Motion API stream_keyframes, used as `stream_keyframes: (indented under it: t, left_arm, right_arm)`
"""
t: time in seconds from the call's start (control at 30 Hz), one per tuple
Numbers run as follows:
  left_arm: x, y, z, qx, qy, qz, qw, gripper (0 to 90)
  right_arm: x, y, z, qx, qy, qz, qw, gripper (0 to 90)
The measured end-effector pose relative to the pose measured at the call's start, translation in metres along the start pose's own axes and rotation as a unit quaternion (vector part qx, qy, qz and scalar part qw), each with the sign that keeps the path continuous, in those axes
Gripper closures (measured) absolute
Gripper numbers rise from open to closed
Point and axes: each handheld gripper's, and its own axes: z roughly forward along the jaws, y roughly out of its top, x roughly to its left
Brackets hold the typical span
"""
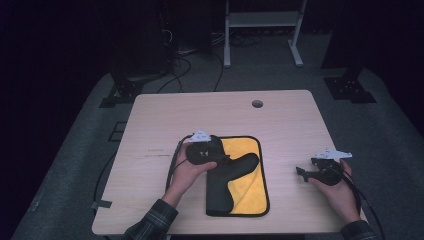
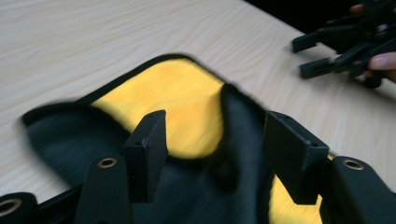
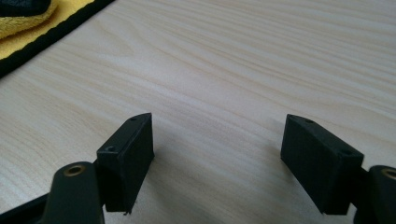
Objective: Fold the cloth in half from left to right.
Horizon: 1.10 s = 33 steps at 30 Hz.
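table (image 1: 165,115): light wood top, taking up the middle of the high view, one small round hole near its upper right.
cloth (image 1: 250,185): yellow, black-edged, lying lower centre of the high view, just right of the left hand; a black flap is folded over its left half and runs up diagonally toward the upper right.
cloth's long axis: top to bottom in the high view, with the folded flap cutting across it at a slant.
left gripper (image 1: 212,150): right on the cloth's upper-left corner, jaws parted with nothing pinched between them; in its own view the black fold (image 2: 233,140) sits loose below the gap between the two pads.
right gripper (image 1: 306,173): lower right of the high view, well apart from the cloth, jaws wide and released, bare wood between them in its own view; the cloth's edge (image 3: 28,32) only peeks into the upper left there.
nearer hand: the left, no contest; it hovers over the cloth while the right sits out to the side.
my read: next grab looks like the left's, down onto the fold directly beneath its jaws.
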Motion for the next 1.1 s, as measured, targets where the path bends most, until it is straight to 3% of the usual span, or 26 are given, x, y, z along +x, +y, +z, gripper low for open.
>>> stream_keyframes:
  t: [0.17, 0.47, 0.6, 0.77, 0.9, 1.03, 1.1]
  left_arm:
    - [0.013, -0.018, -0.019, 0.011, 0.033, -0.002, 0.9994, 35.8]
    - [0.029, -0.047, -0.045, 0.041, 0.086, 0.002, 0.9954, 33.5]
    - [0.034, -0.059, -0.053, 0.045, 0.105, -0.002, 0.9935, 32.0]
    - [0.036, -0.07, -0.057, 0.058, 0.119, 0.013, 0.9911, 29.8]
    - [0.04, -0.076, -0.056, 0.058, 0.125, 0.014, 0.9904, 26.5]
    - [0.041, -0.081, -0.054, 0.068, 0.127, 0.026, 0.9893, 22.9]
    - [0.042, -0.083, -0.054, 0.067, 0.138, 0.041, 0.9873, 23.1]
  right_arm:
    - [0.0, 0.0, 0.0, 0.0, 0.0, 0.0, 1.0, 24.7]
    - [0.0, 0.0, 0.0, -0.001, -0.002, 0.002, 1.0, 25.4]
    - [-0.001, 0.0, -0.001, -0.005, -0.004, 0.001, 1.0, 33.1]
    - [-0.003, 0.002, -0.003, -0.004, -0.007, -0.001, 1.0, 43.0]
    - [-0.001, 0.006, -0.006, -0.015, 0.01, -0.003, 0.9998, 45.5]
    - [0.004, 0.011, -0.008, -0.02, 0.026, -0.006, 0.9994, 46.1]
    - [0.008, 0.016, -0.009, -0.03, 0.046, -0.008, 0.9984, 46.2]
